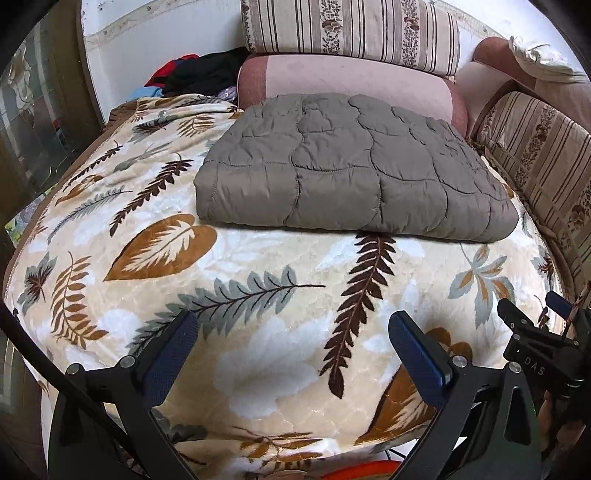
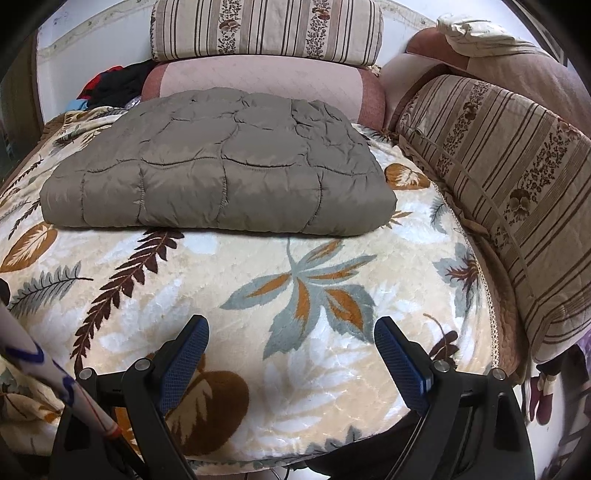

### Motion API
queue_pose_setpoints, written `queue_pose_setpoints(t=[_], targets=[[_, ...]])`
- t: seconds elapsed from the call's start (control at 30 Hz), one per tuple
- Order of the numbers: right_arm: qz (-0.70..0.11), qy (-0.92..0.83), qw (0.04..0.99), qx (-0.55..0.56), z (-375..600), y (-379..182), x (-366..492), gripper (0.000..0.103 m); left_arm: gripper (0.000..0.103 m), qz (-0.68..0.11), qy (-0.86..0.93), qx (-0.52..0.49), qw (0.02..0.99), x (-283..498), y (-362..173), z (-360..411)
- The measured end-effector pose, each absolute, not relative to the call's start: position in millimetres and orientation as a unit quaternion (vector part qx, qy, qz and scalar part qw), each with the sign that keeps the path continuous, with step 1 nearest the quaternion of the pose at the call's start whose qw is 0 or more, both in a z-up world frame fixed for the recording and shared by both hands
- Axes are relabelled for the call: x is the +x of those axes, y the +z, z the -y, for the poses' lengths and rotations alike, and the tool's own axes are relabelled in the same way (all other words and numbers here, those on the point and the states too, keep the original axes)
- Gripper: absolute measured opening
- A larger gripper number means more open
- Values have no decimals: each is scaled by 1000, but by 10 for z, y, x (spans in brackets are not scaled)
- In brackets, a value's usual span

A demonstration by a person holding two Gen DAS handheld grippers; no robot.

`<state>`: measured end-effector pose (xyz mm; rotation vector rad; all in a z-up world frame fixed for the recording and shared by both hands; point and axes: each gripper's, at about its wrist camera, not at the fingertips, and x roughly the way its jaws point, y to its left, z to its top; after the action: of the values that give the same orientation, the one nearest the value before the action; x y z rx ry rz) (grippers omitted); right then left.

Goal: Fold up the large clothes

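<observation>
A grey-brown quilted garment [image 1: 351,162] lies folded into a flat rectangle on the leaf-patterned blanket [image 1: 258,266], toward the back. It also shows in the right wrist view [image 2: 221,170], on the same blanket [image 2: 314,295]. My left gripper [image 1: 293,325] is open and empty, held over the blanket's near part, well short of the garment. My right gripper [image 2: 291,328] is open and empty too, also near the front edge. The right gripper's body [image 1: 535,343] shows at the right edge of the left wrist view.
Striped cushions [image 1: 351,31] and a pink bolster [image 1: 347,85] stand at the back. A long striped cushion [image 2: 509,192] lines the right side. A pile of dark and red clothes [image 1: 199,74] sits at the back left. A white stick [image 2: 48,373] crosses the lower left.
</observation>
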<state>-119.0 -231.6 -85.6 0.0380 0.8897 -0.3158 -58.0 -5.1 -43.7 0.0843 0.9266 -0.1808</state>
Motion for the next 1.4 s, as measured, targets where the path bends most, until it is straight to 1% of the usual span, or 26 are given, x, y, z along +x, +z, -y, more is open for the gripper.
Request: queue_pose_setpoints(t=[0.77, 1.4], targets=[[-461, -143, 875, 25, 2311, -1066, -1027, 94, 102, -475, -91, 40, 874, -428, -644, 96], [-469, -131, 873, 15, 2245, -1100, -793, 94, 102, -487, -77, 36, 869, -200, -781, 6]])
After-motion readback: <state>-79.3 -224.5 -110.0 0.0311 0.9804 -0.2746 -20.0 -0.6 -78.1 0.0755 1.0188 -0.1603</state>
